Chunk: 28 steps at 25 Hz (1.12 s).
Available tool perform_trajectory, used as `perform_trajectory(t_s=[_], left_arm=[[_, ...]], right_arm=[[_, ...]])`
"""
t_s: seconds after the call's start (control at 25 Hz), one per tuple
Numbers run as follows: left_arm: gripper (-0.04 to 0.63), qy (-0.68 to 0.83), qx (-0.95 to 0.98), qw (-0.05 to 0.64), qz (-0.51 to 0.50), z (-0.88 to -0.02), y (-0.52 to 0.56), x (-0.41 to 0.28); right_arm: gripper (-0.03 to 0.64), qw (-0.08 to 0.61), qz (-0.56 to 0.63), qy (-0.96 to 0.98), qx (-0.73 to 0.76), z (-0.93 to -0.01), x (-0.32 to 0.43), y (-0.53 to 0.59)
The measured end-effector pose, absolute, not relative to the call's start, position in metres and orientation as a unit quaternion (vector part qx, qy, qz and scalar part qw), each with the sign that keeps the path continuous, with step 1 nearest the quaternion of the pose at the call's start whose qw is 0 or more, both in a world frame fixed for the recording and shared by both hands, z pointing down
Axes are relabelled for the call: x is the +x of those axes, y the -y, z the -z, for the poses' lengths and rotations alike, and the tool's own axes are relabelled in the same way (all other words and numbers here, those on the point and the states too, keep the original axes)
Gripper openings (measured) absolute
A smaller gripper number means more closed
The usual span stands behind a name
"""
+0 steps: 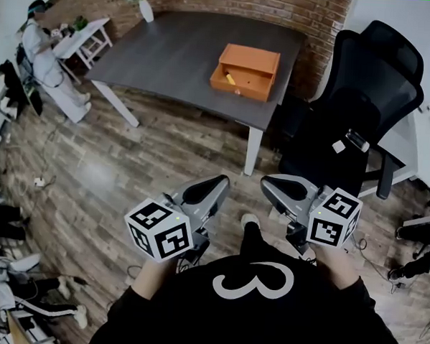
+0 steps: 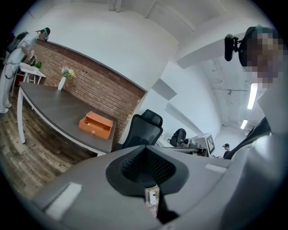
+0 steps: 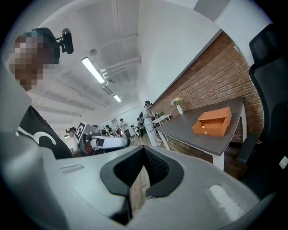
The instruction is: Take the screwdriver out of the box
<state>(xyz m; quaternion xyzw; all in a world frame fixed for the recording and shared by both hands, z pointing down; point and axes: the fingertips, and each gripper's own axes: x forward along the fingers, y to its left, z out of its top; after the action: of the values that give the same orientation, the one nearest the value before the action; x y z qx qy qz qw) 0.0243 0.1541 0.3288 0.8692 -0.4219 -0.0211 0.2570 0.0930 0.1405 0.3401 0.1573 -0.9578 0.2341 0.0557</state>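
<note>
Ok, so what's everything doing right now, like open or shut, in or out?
orange box: open, on the table.
screwdriver: lying inside the orange box, not yet taken out.
left gripper: shut, empty, well short of the table.
right gripper: shut, empty, well short of the table.
office chair: upright, nobody on it.
vase: upright, flowers in it.

Left gripper [image 1: 213, 185] and right gripper [image 1: 273, 185] hover side by side, both closed, empty.
</note>
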Motion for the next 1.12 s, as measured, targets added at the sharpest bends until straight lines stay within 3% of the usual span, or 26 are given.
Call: perform_trajectory(t_s=[0.52, 1.12], left_arm=[[0.011, 0.433, 0.856, 0.281, 0.010, -0.337, 0.028, 0.030], [0.011, 0.457, 0.839, 0.295, 0.004, -0.345, 0.106, -0.024]], right_arm=[[0.002, 0.060, -0.260, 0.953, 0.141, -0.345, 0.094, 0.041], [0.002, 0.063, -0.260, 0.955, 0.127, -0.345, 0.047, 0.128]])
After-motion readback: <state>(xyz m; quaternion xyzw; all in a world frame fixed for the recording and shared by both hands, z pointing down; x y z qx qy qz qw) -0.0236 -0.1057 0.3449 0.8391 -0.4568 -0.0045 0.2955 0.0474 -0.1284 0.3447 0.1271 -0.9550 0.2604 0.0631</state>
